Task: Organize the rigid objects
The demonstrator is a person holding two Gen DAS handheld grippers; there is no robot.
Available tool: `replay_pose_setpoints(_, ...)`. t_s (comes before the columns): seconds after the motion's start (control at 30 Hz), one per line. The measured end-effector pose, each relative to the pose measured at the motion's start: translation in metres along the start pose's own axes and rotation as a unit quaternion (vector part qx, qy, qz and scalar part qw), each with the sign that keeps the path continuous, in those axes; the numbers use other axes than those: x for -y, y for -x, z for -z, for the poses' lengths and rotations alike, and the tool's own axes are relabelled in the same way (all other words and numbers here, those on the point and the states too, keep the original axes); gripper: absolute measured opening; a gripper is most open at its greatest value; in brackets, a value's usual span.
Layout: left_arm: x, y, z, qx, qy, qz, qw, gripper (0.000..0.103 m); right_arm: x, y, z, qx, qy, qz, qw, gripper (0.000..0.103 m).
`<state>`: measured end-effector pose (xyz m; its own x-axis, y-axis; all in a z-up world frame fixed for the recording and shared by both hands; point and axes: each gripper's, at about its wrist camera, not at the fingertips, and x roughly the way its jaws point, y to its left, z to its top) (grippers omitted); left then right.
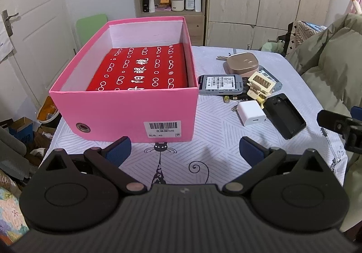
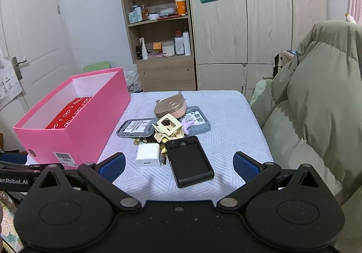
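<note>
- Grippers both hang spread and empty near the table's near edge: left gripper faces the pink box, right gripper faces the clutter.
- Clutter sits right of the box, mid-table: white charger cube, black charger cradle, cream hair claw, two grey devices, rose-gold case.
- Nearest pick, I judge, is the black cradle; close across its narrow sides, lift straight up, so the touching cube stays put.
- Box already holds a red case printed with glasses icons and Chinese characters.
- Box front carries a barcode sticker; "40" reads there.
- Left gripper's body reads "enRobot.AI" in the right view.
</note>
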<state>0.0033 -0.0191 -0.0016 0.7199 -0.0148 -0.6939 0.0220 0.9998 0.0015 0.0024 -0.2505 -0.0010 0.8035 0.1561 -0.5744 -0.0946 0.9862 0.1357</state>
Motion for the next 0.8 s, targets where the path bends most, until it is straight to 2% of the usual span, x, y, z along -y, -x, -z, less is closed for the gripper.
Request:
replay_pose_setpoints(0.23, -0.0013, -0.0053, 0.0000, -0.001, 0.010, 0.008, 0.9999, 0.103, -0.0051, 0.0004, 0.0006, 0.000, 0.011, 0.006, 1.000, 0.103)
replay_pose_setpoints(0.8, 0.0000, -0.0037, 0.0012, 0.018, -0.002, 0.021, 0.9996, 0.102, -0.0022, -0.0033, 0.0031, -0.007, 0.012, 0.011, 1.000, 0.103)
